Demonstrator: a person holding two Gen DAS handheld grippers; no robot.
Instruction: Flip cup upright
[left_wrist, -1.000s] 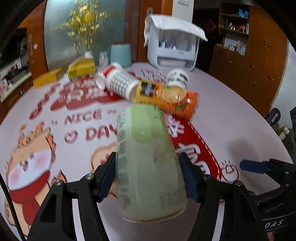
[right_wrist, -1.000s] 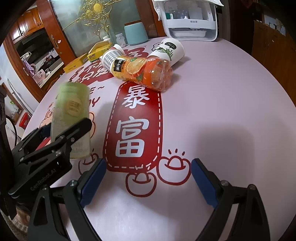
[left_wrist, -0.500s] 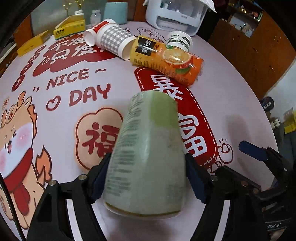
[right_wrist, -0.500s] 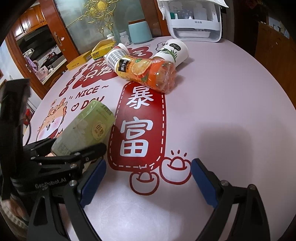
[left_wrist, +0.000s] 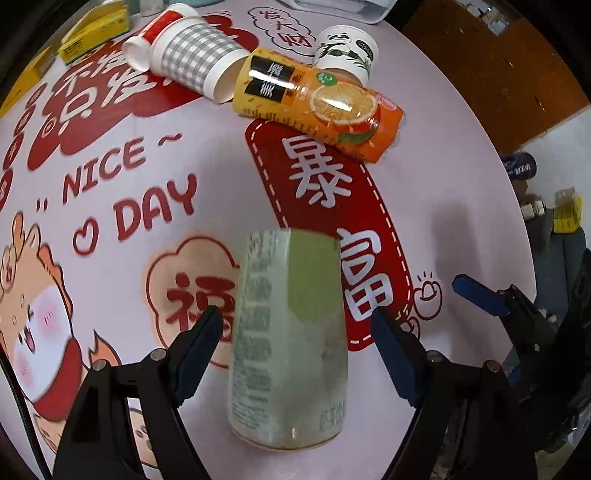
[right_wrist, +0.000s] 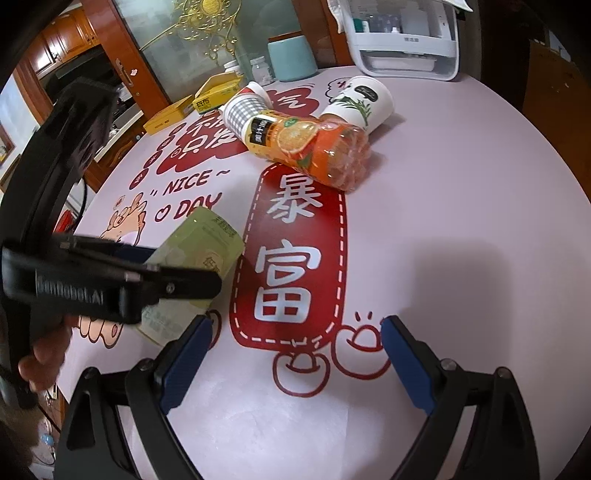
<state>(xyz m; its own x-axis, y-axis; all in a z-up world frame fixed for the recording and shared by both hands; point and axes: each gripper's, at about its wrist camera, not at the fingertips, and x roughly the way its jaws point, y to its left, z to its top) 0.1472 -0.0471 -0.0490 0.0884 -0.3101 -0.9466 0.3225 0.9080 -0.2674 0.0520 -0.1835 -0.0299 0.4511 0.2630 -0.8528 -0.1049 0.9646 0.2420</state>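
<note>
Plainly, the left tongs (left_wrist: 295, 321) are released: both pads stand off the cup (left_wrist: 288, 350), with a sliver of table (left_wrist: 443, 166) showing on each side. The cup sits right between those pads, so the left tongs are much the nearer. Its long axis runs along the fingers. The wide end is back toward the tongs' body, and the narrow end points away toward the bottle (left_wrist: 317, 107) at the middle of the table.

From the right wrist the cup looks slanted, narrow end up and away and wide end low toward the table's near-left edge. The left tongs cross in front of it, so I cannot tell whether it rests on the cloth or leans. Either way I judge it not yet upright.

The right tongs (right_wrist: 297, 325) are spread wide and empty, low over the table. They are well to the cup's right, and their left pad is near the cup's wide end.

To stand the cup up, the wide end probably has to swing over the narrow one. That would call for a fresh pinch across its sides.
</note>
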